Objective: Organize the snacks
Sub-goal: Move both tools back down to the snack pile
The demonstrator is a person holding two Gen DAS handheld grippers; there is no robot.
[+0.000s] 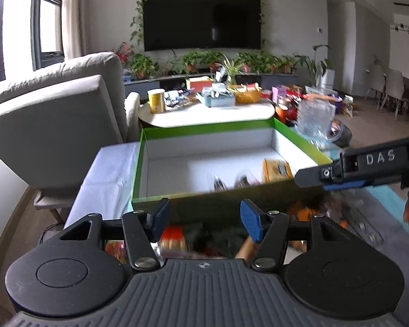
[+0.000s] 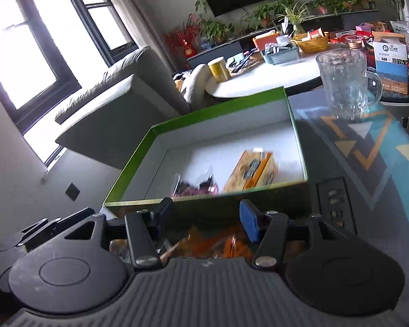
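Both grippers (image 1: 203,219) (image 2: 204,218) released; green box (image 1: 204,129) holds orange packet (image 1: 276,169), dark wrappers (image 1: 218,184).

left gripper (image 1: 204,219): black linkage arms, silver round screws at the pivots, blue pads on the inner faces of both fingers
body behind the claw: grey ribbed housing, a small compass-like mark at its centre, a black round disc on either side
right gripper (image 2: 205,219): same black arms, silver screws, blue pads, ribbed grey housing
right gripper's side, seen from the left wrist: black bar lettered "DAS", one silver screw, blue strip beneath
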